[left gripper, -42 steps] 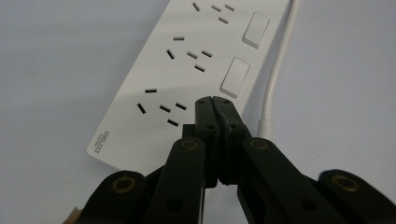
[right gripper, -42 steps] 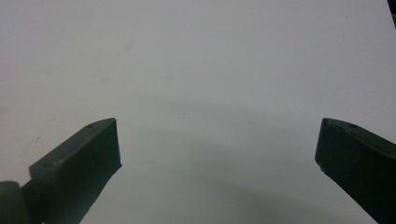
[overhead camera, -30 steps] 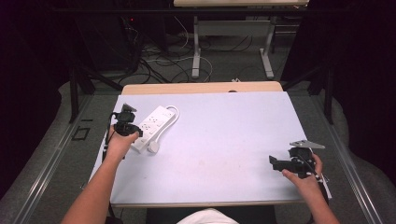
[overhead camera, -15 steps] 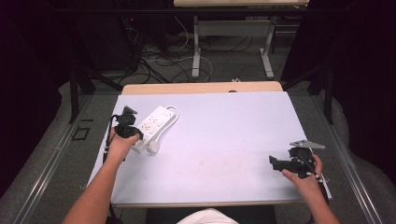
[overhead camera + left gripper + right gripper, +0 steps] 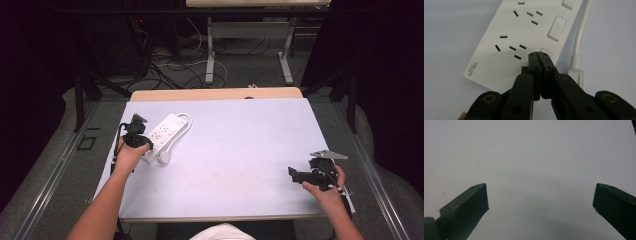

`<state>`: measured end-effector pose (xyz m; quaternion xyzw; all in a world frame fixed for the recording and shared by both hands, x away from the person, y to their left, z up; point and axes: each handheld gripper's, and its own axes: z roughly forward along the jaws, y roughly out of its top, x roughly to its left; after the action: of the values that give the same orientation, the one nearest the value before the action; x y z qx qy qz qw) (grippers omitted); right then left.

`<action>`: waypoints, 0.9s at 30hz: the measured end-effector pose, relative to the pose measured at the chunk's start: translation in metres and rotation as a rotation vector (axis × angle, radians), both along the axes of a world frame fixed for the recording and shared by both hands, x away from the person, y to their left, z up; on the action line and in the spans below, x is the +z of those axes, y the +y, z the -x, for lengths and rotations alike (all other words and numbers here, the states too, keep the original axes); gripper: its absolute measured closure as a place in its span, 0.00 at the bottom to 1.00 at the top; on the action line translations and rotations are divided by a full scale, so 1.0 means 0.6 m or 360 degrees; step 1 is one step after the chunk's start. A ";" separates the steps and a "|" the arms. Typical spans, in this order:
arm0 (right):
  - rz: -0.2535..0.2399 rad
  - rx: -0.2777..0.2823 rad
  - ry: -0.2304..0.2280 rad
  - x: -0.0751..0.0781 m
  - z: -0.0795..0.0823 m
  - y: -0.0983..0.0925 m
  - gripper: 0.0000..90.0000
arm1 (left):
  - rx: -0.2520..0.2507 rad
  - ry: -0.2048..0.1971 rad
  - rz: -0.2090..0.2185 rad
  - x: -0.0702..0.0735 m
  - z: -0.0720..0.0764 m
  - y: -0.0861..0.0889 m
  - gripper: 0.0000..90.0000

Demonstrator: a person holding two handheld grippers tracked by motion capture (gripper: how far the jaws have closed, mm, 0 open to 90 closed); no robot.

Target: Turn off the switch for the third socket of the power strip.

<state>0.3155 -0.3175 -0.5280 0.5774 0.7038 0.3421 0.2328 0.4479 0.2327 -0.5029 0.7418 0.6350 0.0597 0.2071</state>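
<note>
We find left gripper (image 5: pixel 539 53) jaws pressed together, empty, tips over power strip (image 5: pixel 164 131) switch (image 5: pixel 546 53) at table's (image 5: pixel 240 150) left edge. We judge step: pressing switch. Next: push straight down. Right gripper (image 5: pixel 296 175) jaws wide, idle.

We saw the white table (image 5: pixel 235 165) lying bare right of the power strip (image 5: pixel 165 131) — its cord and plug (image 5: pixel 165 158) hemmed the strip's near side.

One brand mark on the power strip

The power strip (image 5: pixel 524 37) bore a grey "DELIXI" logo, printed upside down near its corner; smaller lettering beside it was unreadable.
</note>
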 end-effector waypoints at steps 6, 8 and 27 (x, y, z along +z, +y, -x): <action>0.0001 0.0002 0.0002 0.000 0.000 0.000 0.00 | 0.0013 0.0002 0.0012 -0.004 0.000 0.002 0.99; 0.0004 0.0003 0.0001 -0.001 0.000 0.000 0.00 | 0.0011 0.0006 0.0006 -0.006 0.000 0.004 0.99; 0.0008 -0.0007 -0.0005 -0.002 -0.001 0.000 0.00 | 0.0030 0.0003 0.0038 -0.008 0.000 0.009 0.98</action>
<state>0.3162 -0.3173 -0.5289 0.5778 0.7031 0.3406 0.2363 0.4482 0.2378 -0.5078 0.7332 0.6429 0.0535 0.2148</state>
